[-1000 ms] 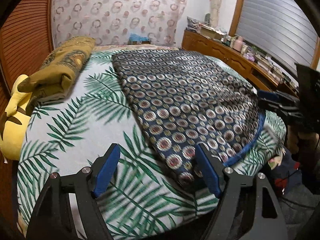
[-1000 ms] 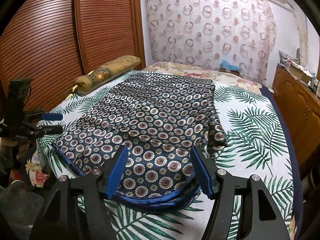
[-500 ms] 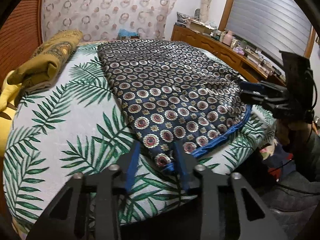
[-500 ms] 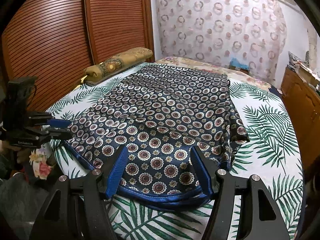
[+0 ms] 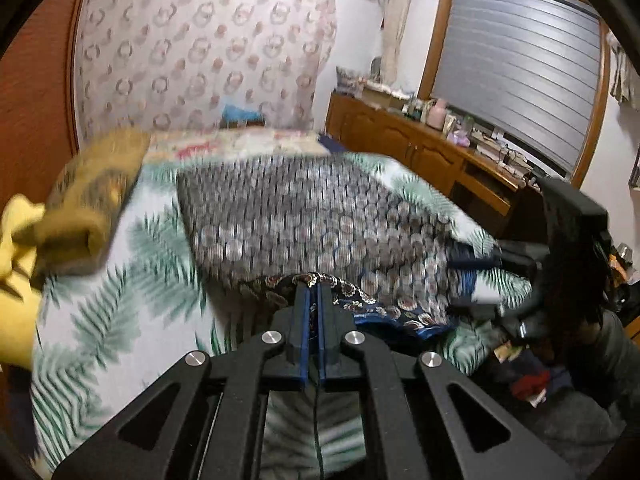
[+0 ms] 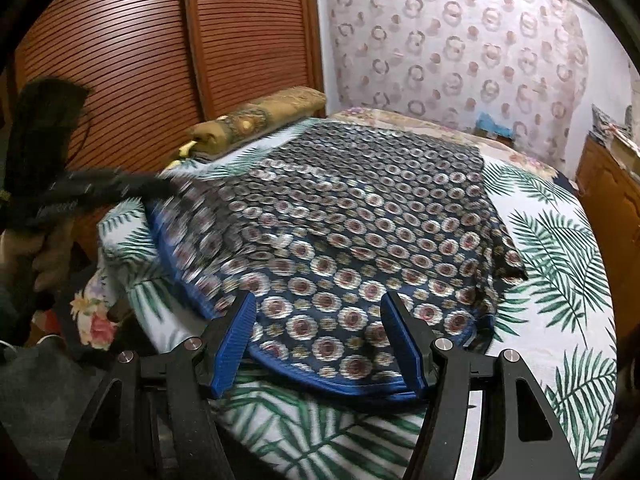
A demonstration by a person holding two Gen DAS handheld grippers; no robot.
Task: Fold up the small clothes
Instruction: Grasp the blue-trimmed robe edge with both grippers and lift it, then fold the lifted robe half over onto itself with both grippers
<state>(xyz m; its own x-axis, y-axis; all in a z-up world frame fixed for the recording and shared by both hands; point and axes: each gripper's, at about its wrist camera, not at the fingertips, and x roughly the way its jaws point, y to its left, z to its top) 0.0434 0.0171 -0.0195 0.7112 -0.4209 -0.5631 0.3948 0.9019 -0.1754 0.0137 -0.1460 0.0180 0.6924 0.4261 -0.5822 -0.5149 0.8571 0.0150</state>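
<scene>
A dark navy garment with round medallion print and a blue hem [image 6: 352, 232] lies spread on the palm-leaf bedsheet [image 6: 560, 248]. It also shows in the left wrist view [image 5: 312, 216]. My left gripper [image 5: 313, 292] is shut on the garment's near corner and holds it raised off the sheet. In the right wrist view the left gripper [image 6: 132, 188] is at the garment's left corner. My right gripper [image 6: 320, 336] is open, its blue pads either side of the near hem, just above it. It shows at the right in the left wrist view [image 5: 480, 260].
A rolled olive-gold cloth [image 5: 92, 200] and a yellow item [image 5: 16, 240] lie at the bed's left side. A wooden cabinet with clutter [image 5: 432, 148] runs along the right. Wooden slatted doors [image 6: 140, 64] stand behind. Clothes lie on the floor [image 5: 528, 384].
My left gripper closed on the garment's corner and lifted it, rumpling that edge. My right gripper moved closer to the near hem and stayed open.
</scene>
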